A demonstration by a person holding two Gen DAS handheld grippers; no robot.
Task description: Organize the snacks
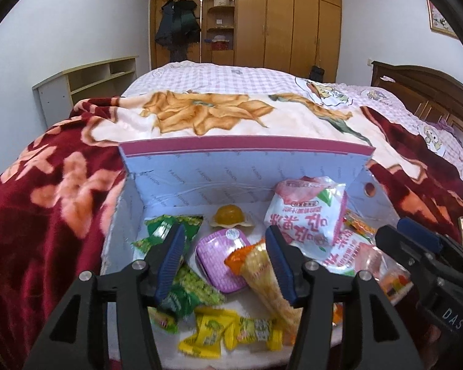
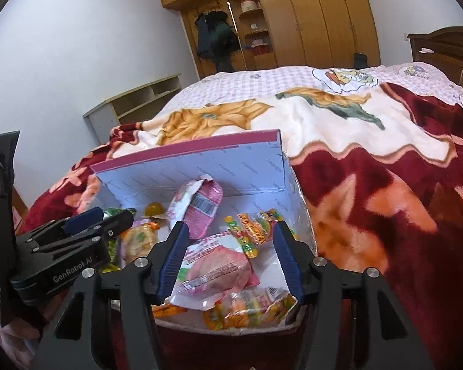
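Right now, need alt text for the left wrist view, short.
An open left gripper hangs over a white cardboard box of snacks on a bed, nothing gripped. Below it lie a purple tub, an orange cone snack, green packets, yellow candies and pink-and-white bags. The right gripper enters at right.

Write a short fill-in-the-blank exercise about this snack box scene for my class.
1. The snacks lie inside an open ____.
2. The box rests on a floral ____ spread over the bed.
3. The small square tin between the left gripper jaws is ____ in colour.
4. Both grippers' jaws hold ____.

Missing words: box; blanket; purple; nothing
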